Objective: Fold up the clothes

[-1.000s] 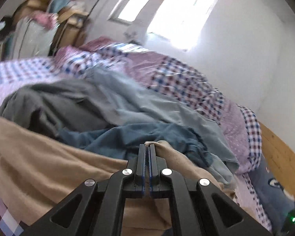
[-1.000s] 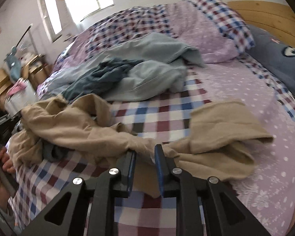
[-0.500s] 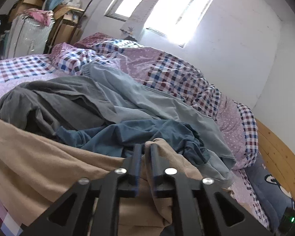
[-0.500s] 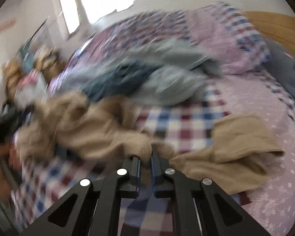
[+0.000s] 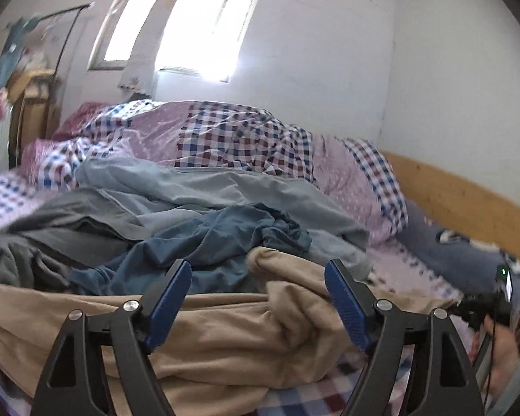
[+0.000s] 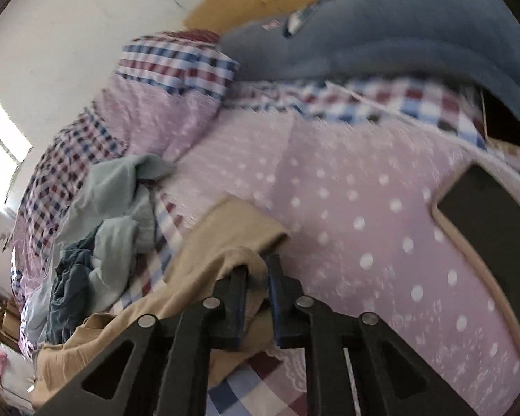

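Left wrist view: left gripper [image 5: 258,270] spread wide, nothing between its fingers, over the tan trousers [image 5: 225,339] lying crumpled across the bed [image 5: 391,256], long axis running left to right. Right wrist view: right gripper [image 6: 258,270] pinching the trousers' edge. No readable writing anywhere.

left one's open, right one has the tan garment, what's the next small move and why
Probably bring the left hand-held gripper down onto the tan garment and close on an edge. It is wide open with the bunched cloth lying right under it, while the right hand-held gripper is pinched on a fold of the same garment. A second hold would let the cloth be pulled flat.
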`<state>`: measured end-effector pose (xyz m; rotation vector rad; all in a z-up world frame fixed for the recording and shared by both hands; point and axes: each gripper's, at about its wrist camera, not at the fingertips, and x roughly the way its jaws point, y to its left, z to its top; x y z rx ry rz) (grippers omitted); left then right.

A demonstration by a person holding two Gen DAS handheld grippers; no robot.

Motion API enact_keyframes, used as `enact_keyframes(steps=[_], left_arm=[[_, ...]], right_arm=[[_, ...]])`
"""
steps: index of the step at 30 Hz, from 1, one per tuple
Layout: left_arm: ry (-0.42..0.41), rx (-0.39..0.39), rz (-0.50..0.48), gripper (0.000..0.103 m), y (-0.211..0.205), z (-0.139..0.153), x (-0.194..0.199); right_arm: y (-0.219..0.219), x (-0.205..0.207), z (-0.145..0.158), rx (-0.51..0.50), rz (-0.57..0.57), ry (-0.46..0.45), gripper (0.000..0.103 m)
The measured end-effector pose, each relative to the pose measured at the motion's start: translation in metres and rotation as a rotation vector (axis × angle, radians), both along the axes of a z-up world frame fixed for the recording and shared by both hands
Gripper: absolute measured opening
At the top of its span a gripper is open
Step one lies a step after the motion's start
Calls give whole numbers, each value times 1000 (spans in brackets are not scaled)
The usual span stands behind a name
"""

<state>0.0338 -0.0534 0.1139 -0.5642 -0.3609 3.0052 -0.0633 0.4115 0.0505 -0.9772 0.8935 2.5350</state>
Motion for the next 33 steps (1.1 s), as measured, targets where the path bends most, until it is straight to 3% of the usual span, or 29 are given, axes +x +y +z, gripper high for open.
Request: enact_keyframes(steps=[3, 6, 9, 12, 15, 18, 24, 27, 28, 31, 33], left_arm=[[-14, -78, -11, 83, 4, 2, 7], [-35, -121, -32, 83, 7, 1, 11], [-64, -141, -68, 83, 12, -4, 12], [-64, -188, -112, 83, 27, -2, 22], [-56, -213, -149, 83, 39, -1, 32], [-97, -212, -161, 83, 44, -8, 34], [-229, -208, -134, 81, 43, -37, 25], [-244, -227, -146, 77, 42, -46, 20], [-252, -223, -153, 74, 41, -49, 18], [-273, -216, -185, 72, 43, -55, 15], [-261, -233, -203, 72, 46, -54, 15]], right_arm=[[-8, 11, 6, 34, -47, 1, 44], [-31, 16, 17, 41, 31, 51, 48], [-71, 11, 26, 50, 247, 115, 48], [-129, 7, 37, 57, 595, 213, 48], [-190, 14, 43, 142, 910, 257, 47], [-233, 24, 35, 208, 1065, 257, 47], [-272, 24, 22, 177, 1193, 217, 42], [-287, 18, 17, 161, 1207, 192, 26], [-290, 18, 16, 161, 1208, 187, 9], [-288, 13, 22, 120, 1144, 220, 3], [-271, 8, 33, 62, 1025, 287, 2]])
